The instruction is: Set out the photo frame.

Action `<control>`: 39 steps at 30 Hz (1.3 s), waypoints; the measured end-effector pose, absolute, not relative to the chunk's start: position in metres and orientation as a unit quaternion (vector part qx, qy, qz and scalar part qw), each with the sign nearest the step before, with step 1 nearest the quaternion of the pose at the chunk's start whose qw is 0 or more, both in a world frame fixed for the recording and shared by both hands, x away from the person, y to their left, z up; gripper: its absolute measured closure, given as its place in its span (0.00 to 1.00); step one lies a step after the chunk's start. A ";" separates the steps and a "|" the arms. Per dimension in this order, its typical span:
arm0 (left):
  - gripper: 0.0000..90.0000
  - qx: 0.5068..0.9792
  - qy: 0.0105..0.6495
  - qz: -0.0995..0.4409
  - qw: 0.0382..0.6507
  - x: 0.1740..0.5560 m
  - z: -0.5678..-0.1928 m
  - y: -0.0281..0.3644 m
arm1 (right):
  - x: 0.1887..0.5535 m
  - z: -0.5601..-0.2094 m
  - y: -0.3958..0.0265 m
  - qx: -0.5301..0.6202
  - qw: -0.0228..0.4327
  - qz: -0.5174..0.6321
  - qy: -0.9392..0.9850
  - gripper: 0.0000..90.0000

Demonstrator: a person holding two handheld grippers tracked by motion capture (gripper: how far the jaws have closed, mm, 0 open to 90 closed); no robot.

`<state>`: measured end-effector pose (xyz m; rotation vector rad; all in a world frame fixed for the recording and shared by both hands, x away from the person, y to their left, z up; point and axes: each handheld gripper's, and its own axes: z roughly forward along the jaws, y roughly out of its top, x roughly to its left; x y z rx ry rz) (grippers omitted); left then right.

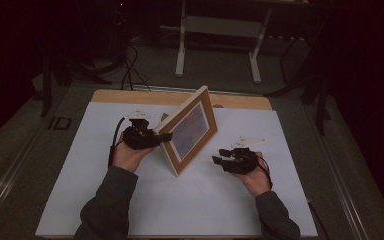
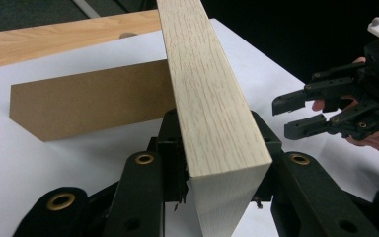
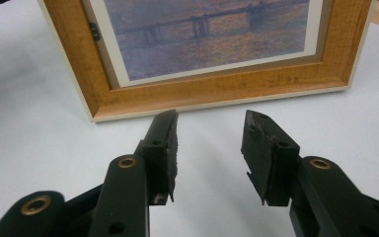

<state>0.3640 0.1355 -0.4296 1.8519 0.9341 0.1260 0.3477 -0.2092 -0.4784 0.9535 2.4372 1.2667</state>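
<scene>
High view shows a white sheet-covered worktop [image 1: 190, 200] with a strip of bare pale wood along its far edge. At its middle stands a rectangular wooden picture frame [image 1: 192, 131] with a dusky bridge print, tilted, its lower near corner on the sheet and its long axis running from about 7 o'clock up to 1 o'clock. A brown fibreboard stand panel [image 2: 89, 103] behind it props it from the rear.

At 9 o'clock of the frame, the left gripper [image 1: 152, 137] pinches the frame's pale side edge; the left gripper view has that edge wedged squarely between both pads. The right gripper [image 1: 225, 159] hovers at about 4 o'clock of the frame, jaws spread and holding nothing, just short of the lower rail.

From the right gripper, the frame lies straight ahead at 12 o'clock, its bottom rail crossing the jaw line; the left hand is the nearer, already on it. I judge a grasp on that rail needs only a short forward push.
</scene>
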 end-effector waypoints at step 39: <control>0.76 0.713 0.447 0.171 0.512 0.339 -0.435 0.125 | 0.393 -0.462 -0.218 0.356 0.157 0.420 0.820 0.63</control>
